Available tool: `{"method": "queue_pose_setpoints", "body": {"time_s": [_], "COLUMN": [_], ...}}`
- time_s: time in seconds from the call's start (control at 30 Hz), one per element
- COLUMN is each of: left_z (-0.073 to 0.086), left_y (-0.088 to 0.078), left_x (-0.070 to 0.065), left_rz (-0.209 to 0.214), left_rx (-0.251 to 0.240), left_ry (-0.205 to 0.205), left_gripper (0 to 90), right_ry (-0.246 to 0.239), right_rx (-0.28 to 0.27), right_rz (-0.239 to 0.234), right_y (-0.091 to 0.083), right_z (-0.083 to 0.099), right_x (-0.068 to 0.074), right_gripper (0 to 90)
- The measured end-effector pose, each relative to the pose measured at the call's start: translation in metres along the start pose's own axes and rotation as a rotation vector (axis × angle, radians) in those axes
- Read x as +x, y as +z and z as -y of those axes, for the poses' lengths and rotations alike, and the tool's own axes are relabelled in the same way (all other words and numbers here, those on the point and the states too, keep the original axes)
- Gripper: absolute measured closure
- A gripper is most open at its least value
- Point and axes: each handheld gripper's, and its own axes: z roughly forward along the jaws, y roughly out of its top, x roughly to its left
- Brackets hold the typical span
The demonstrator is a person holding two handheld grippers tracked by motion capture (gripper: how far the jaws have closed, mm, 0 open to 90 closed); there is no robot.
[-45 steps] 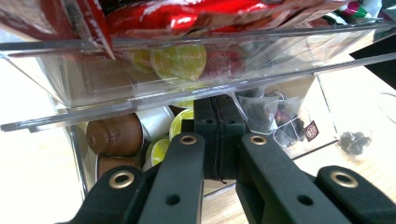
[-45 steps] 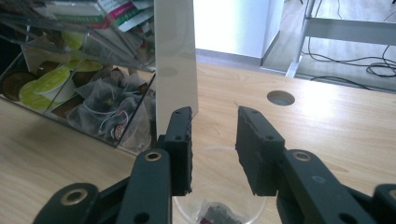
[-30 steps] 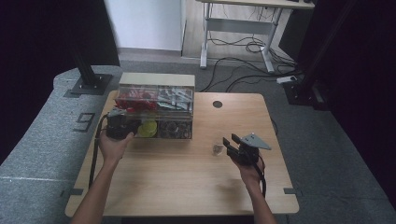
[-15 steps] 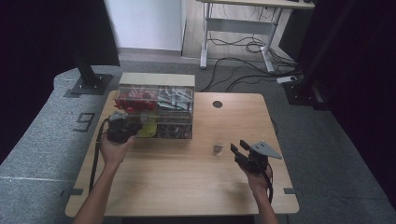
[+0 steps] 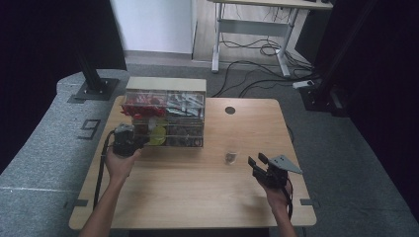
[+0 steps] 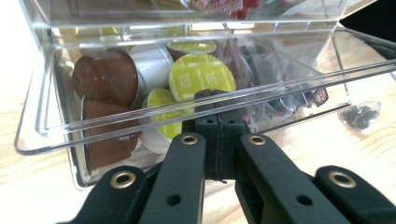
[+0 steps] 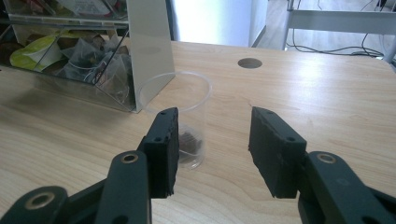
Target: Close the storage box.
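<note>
A clear acrylic organiser [image 5: 165, 118] stands near the far-left corner of the tabletop [image 5: 197, 197], its long axis parallel to the far edge and its drawer fronts facing the near edge. The lower-left drawer [image 6: 187, 112] is pulled out toward the person; it holds brown capsules [image 6: 105, 74] and yellow-green-lidded capsules [image 6: 201, 77], some lying on their sides with lids facing the camera. The left gripper [image 5: 129, 140] sits at this drawer's front; in the left gripper view its jaws are pressed together on the drawer's front lip, at the middle of that lip. A clear plastic cup [image 5: 230, 155] stands upright near the tabletop centre, just off the organiser's near-right corner, with a dark tea bag [image 7: 189, 142] in its bottom. The right gripper [image 5: 261, 165] hovers between the cup and the right edge, jaws spread wide and pointing at the cup, apart from it. Compared with one second ago, the right gripper has withdrawn toward the near-right corner, leaving the cup standing free on the tabletop, and the left gripper has shifted slightly toward the near edge at the drawer. A round cable hole [image 5: 230, 110] lies near the far edge.
</note>
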Motion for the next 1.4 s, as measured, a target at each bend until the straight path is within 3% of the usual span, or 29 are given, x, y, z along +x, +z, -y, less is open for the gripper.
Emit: {"method": "queue_pose_setpoints", "body": {"time_s": [0.93,1.4], "left_z": [0.03,0.037], "left_y": [0.023,0.025], "left_x": [0.004,0.0], "left_rz": [0.029,0.034], "left_rx": [0.067,0.081], "left_ry": [-0.041,-0.032], "left_gripper": [90.0,90.0], "right_ry": [-0.006,-0.004], "right_rx": [0.02,0.023], "right_rz": [-0.005,-0.004], "right_y": [0.002,0.002], "right_z": [0.005,0.006], "right_x": [0.003,0.003], "right_gripper": [53.0,53.0]}}
